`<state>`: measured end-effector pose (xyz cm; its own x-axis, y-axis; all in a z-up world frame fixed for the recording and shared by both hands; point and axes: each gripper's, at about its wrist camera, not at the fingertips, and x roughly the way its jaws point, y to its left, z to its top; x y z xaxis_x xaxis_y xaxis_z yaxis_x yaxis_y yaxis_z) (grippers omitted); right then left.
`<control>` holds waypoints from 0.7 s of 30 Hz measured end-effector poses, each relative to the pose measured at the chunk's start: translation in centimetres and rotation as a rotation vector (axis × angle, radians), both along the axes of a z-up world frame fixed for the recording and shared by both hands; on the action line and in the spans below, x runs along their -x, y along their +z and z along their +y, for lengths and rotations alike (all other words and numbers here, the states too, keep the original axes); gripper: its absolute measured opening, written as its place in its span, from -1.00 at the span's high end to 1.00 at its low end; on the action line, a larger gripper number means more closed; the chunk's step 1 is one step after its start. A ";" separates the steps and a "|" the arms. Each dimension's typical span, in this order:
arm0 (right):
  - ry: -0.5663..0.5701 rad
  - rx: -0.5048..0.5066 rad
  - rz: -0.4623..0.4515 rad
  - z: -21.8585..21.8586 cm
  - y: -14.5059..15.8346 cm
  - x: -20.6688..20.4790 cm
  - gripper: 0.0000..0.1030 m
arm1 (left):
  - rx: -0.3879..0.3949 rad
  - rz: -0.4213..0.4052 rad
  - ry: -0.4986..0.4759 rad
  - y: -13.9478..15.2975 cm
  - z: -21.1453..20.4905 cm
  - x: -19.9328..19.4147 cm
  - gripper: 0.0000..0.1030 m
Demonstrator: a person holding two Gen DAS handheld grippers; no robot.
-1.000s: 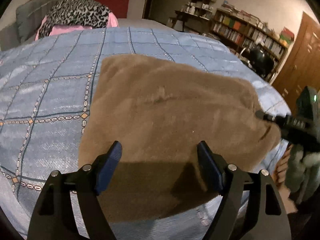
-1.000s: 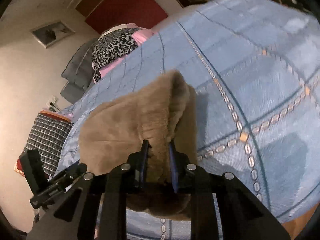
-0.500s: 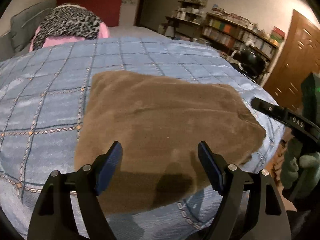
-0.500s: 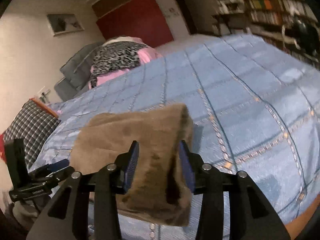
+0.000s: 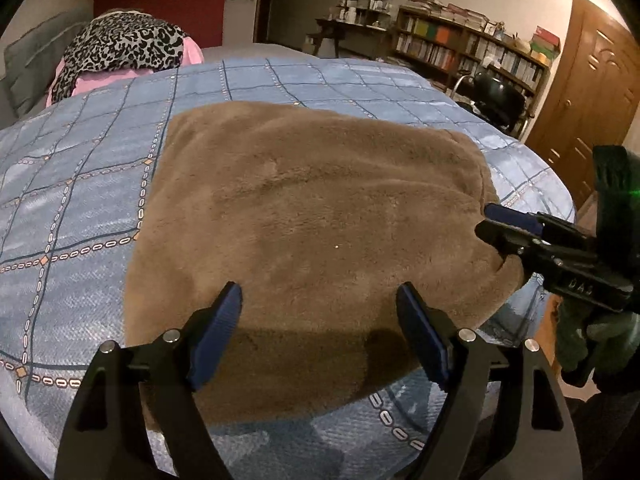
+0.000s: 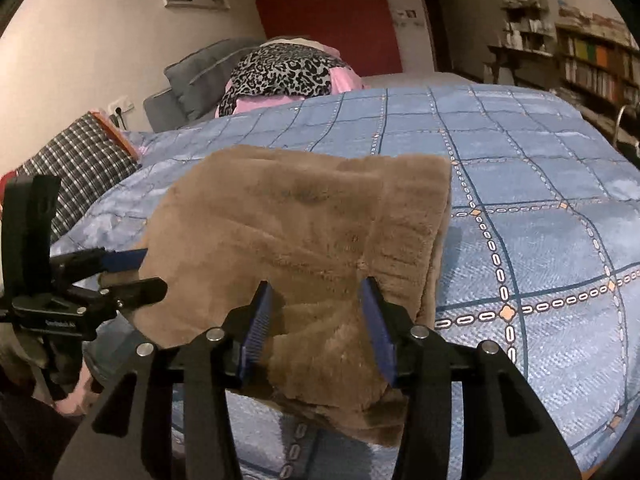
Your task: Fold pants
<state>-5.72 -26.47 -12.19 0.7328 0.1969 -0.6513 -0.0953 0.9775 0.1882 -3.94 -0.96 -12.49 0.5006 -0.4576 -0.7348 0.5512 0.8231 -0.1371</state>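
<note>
- Two hand-held grippers work over one bed, which fills most of both views; its blue checked cover has chain-pattern lines.
- Pants, brown and fleecy, lie folded into a broad flat pad near the bed's front edge. Right wrist view shows stacked layers along the pad's right side.
- Leopard-print cloth lies over something pink at the far end of the bed, beside grey cushions. A checked pillow sits at the left in the right wrist view.
- Bookshelves and a wooden door stand along the far wall.
- Left hand-held gripper: jaws spread wide, hanging just above the near edge of the pants. Blue pads are clear of the fabric, nothing pinched.
- Right hand-held gripper: jaws partly apart, having just been opening. The near corner of the pants lies between the pads, slack, with a gap showing on both sides, so no pinch.
- From the left wrist view, the right hand-held gripper comes in from the right, its tips at the pants' right edge, held by a gloved hand.
</note>
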 end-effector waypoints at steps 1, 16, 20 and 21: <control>0.002 0.014 0.000 0.2 0.0 0.0 0.10 | 0.005 0.009 0.000 0.1 0.0 -0.1 -0.58; -0.024 -0.011 -0.036 0.5 4.8 -2.7 0.10 | 0.119 0.054 0.062 5.6 -0.4 -9.3 -0.16; -0.041 -0.006 -0.023 0.5 4.9 -4.5 0.10 | 0.087 0.121 0.054 4.9 -1.7 -12.9 -0.11; -0.045 -0.001 -0.010 0.4 4.6 -5.0 0.10 | 0.079 0.138 0.054 4.6 -1.9 -13.5 -0.11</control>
